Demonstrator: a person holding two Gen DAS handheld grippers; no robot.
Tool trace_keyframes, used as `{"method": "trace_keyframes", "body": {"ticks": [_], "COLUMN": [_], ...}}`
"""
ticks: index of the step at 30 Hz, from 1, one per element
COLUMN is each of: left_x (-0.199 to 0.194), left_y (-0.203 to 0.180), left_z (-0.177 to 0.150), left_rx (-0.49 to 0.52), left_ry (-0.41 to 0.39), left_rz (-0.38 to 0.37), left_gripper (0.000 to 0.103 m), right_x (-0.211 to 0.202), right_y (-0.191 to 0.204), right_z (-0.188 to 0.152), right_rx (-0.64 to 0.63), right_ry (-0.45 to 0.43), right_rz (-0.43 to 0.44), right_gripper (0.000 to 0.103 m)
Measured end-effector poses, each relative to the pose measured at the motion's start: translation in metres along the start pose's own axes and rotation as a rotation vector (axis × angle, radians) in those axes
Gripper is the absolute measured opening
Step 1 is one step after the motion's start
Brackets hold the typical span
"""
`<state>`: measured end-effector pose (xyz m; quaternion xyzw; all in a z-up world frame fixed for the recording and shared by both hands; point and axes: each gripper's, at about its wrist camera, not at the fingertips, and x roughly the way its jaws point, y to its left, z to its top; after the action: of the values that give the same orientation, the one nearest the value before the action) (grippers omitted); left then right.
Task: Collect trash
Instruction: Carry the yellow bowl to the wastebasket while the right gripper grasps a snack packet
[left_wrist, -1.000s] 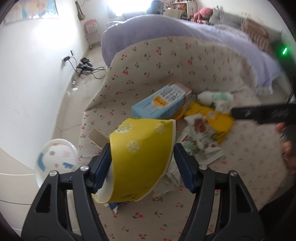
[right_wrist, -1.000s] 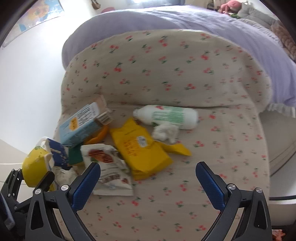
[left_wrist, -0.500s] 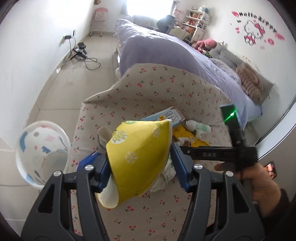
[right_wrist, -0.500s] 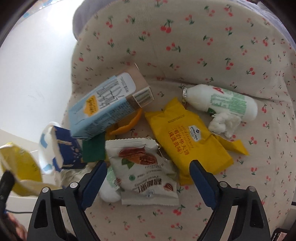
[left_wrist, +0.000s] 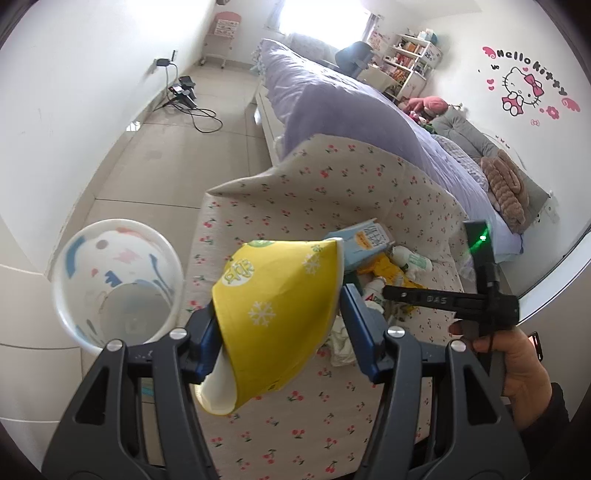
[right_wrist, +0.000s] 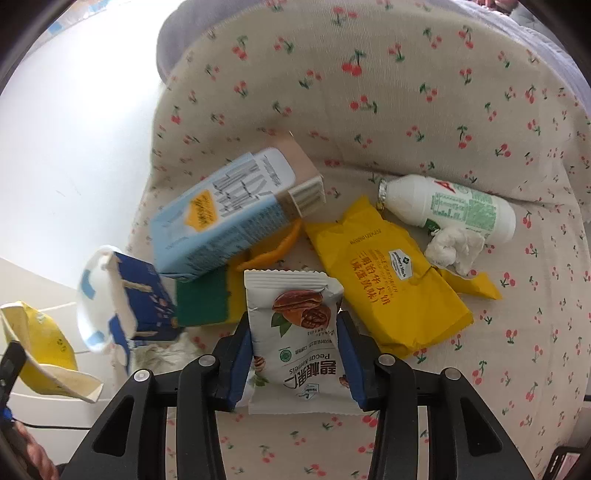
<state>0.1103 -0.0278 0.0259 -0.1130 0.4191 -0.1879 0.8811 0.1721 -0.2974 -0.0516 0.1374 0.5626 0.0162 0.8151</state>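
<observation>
My left gripper (left_wrist: 277, 314) is shut on a crumpled yellow paper bowl (left_wrist: 273, 288), held in the air just right of the white patterned bin (left_wrist: 74, 266). On the cherry-print sofa seat (right_wrist: 517, 332) lies a heap of trash. My right gripper (right_wrist: 294, 334) points down at it. Its jaws are closing on a white pecan snack packet (right_wrist: 295, 317), and both blue pads touch the packet's sides. A hand (left_wrist: 517, 362) holds that gripper at the right of the left wrist view.
Around the packet lie a blue milk carton (right_wrist: 221, 214), a yellow wrapper (right_wrist: 384, 280), a white bottle (right_wrist: 450, 206), a tissue wad (right_wrist: 454, 247), a green sponge (right_wrist: 203, 295) and a blue paper cup (right_wrist: 144, 306). A purple bed (left_wrist: 351, 110) stands behind the sofa.
The left gripper carried the yellow bowl away from the heap toward the bin and rolled. The right gripper came down over the pecan packet and its jaws narrowed from wide open onto it.
</observation>
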Motion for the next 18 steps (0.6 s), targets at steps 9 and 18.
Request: {"method": "trace_keyframes", "body": {"ticks": [9, 18], "left_x": [-0.024, -0.040], "left_y": [0.039, 0.079], "left_z": [0.002, 0.004], "left_rx": [-0.045, -0.076], "left_ry": [-0.059, -0.090], "left_rz": [0.048, 0.127], "left_gripper": [0.061, 0.062], "right_x": [-0.049, -0.078], "right_y": [0.026, 0.076], "right_z": [-0.004, -0.003], "right_rx": [-0.013, -0.096], "right_ry": [-0.104, -0.170], "right_rz": [0.081, 0.170], "right_gripper": [0.045, 0.045]}}
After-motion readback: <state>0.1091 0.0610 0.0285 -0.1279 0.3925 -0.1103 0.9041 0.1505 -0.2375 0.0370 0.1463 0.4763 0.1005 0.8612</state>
